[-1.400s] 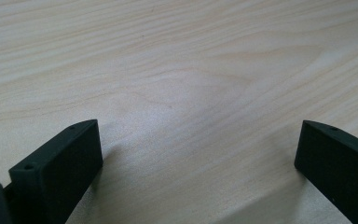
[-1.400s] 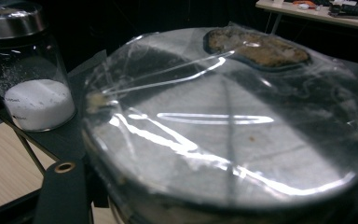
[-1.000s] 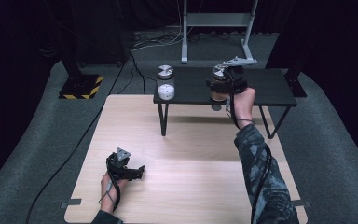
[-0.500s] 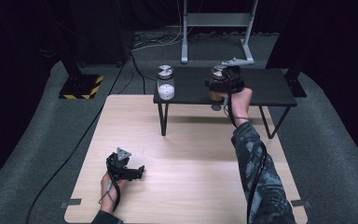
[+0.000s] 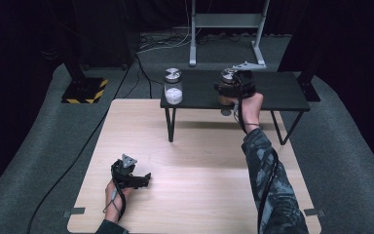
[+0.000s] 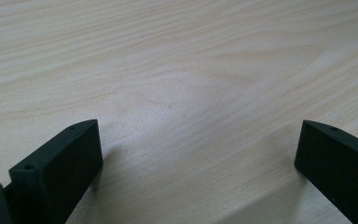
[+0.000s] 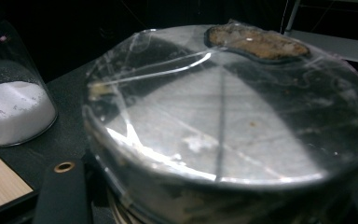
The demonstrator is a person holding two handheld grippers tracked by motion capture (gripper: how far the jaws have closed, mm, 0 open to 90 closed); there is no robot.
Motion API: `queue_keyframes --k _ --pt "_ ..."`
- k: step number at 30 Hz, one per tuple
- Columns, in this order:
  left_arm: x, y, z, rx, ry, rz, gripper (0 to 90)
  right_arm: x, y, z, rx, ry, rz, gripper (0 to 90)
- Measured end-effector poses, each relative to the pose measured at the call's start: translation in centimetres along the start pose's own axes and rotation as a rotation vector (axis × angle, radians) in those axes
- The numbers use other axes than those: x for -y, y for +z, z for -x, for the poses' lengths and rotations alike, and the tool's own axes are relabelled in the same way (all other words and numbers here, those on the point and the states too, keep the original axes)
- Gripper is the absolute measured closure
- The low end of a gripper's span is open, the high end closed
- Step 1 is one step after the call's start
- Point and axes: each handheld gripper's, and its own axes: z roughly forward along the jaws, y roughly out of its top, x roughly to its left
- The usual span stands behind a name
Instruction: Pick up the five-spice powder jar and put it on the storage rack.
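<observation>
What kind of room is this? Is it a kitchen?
Probably not a kitchen: it looks like a lab or recording studio. Black curtains hang around, cables trail over grey carpet, and a metal stand sits behind the black bench.

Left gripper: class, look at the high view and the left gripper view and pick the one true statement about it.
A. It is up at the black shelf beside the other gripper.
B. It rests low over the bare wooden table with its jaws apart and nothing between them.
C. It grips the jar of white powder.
B: the left gripper sits by the near edge of the wooden table, and its own view shows bare wood between wide-apart jaws.
</observation>
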Motion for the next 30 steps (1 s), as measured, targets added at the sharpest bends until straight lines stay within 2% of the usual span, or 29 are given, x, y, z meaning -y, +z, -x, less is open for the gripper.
queue_keyframes --k 18,19,20,22,23,24,25,27,30 --pt "0.0 0.0 0.0 0.0 -0.001 -0.001 0.4 -0.7 -0.1 -0.1 0.004 -0.01 -0.03 29.2" --pt "0.0 0.0 0.0 0.0 0.0 0.0 0.4 -0.8 -0.1 -0.1 0.003 -0.009 -0.035 28.0" --pt "0.0 0.0 0.0 0.0 0.0 0.0 0.4 -0.9 -0.1 -0.1 0.001 -0.006 -0.047 22.7" --pt "0.0 0.0 0.0 -0.001 -0.001 -0.001 0.4 -1.0 -0.2 -0.8 0.029 -0.014 -0.055 14.4" --pt "0.0 0.0 0.0 -0.001 -0.001 -0.001 0.4 -1.0 -0.2 -0.8 0.029 -0.014 -0.055 14.4" --pt "0.0 0.0 0.0 0.0 0.001 0.0 0.4 -0.9 -0.5 -1.2 0.048 -0.017 -0.049 6.7" --pt "0.0 0.0 0.0 0.0 0.001 0.0 0.4 -1.0 -0.7 -1.2 0.045 -0.015 -0.056 4.2" --pt "0.0 0.0 0.0 0.0 0.001 0.0 0.4 -1.1 -1.1 -1.5 0.052 -0.019 -0.069 0.7" --pt "0.0 0.0 0.0 0.0 0.0 0.0 0.4 -1.2 -1.8 -1.7 0.041 -0.036 -0.094 0.0"
